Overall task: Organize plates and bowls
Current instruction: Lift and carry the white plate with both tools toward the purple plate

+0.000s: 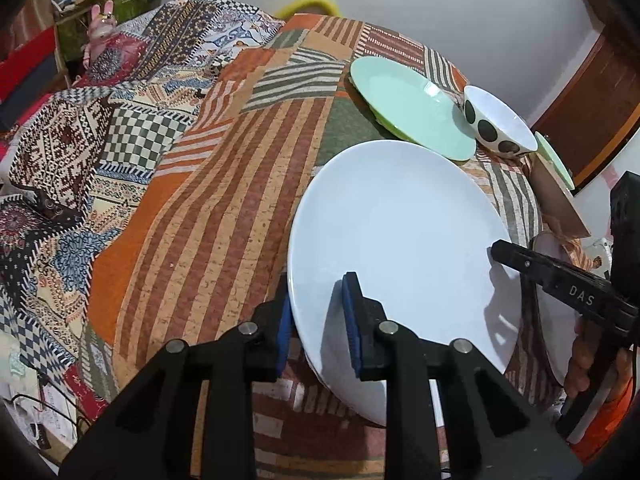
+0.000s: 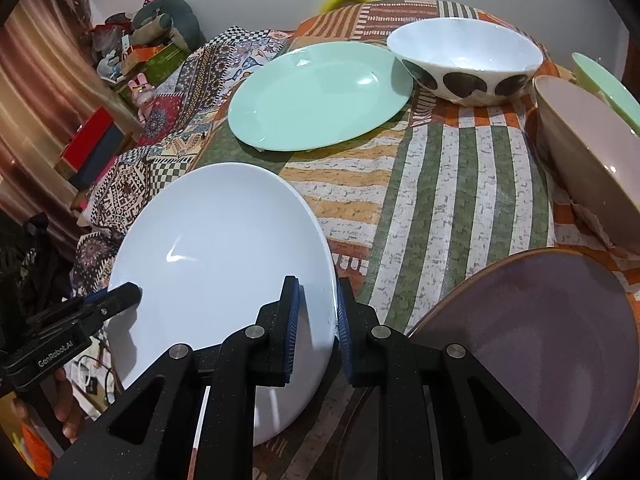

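Both grippers hold one white plate, lifted and tilted above the table; it also shows in the right wrist view. My left gripper is shut on its left rim. My right gripper is shut on its right rim and shows at the right of the left wrist view. A mint green plate lies flat at the back. A white bowl with black dots stands to its right. A purple plate lies at the front right.
A beige bowl stands at the right edge, with another mint dish behind it. The table has a striped patchwork cloth. A patterned bedspread and cluttered shelves lie to the left.
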### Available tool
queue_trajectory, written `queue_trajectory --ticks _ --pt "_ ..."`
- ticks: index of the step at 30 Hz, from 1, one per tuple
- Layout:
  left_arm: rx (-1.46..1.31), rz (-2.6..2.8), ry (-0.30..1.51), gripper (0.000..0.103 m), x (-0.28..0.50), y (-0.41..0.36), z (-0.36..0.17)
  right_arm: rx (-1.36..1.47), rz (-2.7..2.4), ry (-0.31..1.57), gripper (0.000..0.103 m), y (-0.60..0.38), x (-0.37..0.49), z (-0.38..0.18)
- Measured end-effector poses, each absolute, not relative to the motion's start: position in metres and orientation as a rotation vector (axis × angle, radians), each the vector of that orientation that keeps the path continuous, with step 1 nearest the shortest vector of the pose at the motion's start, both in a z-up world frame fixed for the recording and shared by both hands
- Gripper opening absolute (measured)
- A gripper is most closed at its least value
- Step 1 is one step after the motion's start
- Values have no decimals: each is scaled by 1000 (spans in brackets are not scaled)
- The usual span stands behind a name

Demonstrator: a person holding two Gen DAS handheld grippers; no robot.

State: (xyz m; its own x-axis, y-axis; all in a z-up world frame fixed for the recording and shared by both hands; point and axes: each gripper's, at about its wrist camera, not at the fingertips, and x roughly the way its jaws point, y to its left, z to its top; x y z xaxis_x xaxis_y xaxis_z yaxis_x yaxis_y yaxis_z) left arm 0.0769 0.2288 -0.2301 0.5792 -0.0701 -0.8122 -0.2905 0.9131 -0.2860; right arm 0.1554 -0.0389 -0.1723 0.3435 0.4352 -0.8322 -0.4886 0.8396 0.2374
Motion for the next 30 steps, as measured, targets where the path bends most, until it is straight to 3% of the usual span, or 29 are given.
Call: queue_trajectory --ticks 30 --pt "-332 127 776 24 41 181 -134 35 641 863 18 -87 121 -102"
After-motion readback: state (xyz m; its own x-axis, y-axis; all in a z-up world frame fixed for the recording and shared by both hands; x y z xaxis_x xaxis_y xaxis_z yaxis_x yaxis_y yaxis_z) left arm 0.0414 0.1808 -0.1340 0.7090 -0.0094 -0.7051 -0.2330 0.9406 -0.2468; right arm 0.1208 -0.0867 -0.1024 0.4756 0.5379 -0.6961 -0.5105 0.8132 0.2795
